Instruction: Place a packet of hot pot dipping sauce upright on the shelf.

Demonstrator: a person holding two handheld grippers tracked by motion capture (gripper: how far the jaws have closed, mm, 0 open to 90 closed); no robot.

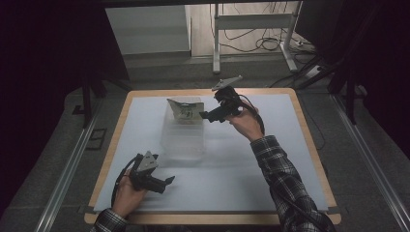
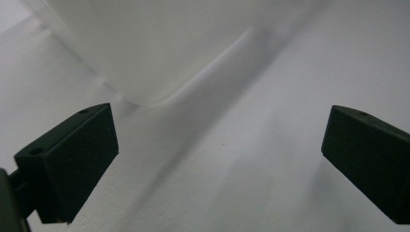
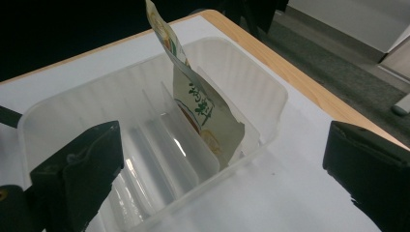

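The right gripper (image 1: 207, 116) is released (jaws wide, nothing between them) beside the clear tray (image 3: 270, 104). The packet (image 3: 205, 113) stands tilted in the tray's end compartment, against a divider.

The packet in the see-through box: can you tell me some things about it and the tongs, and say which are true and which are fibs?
1. The packet stands on edge inside the clear plastic box. True.
2. The right tongs are squeezing the packet. False: their jaws stand wide open, with nothing between them.
3. The box sits on a white sheet over a wooden table. True.
4. The left tongs are inside the box. False: they rest on the white sheet, beside the box's near end.
5. The left tongs are open. True.
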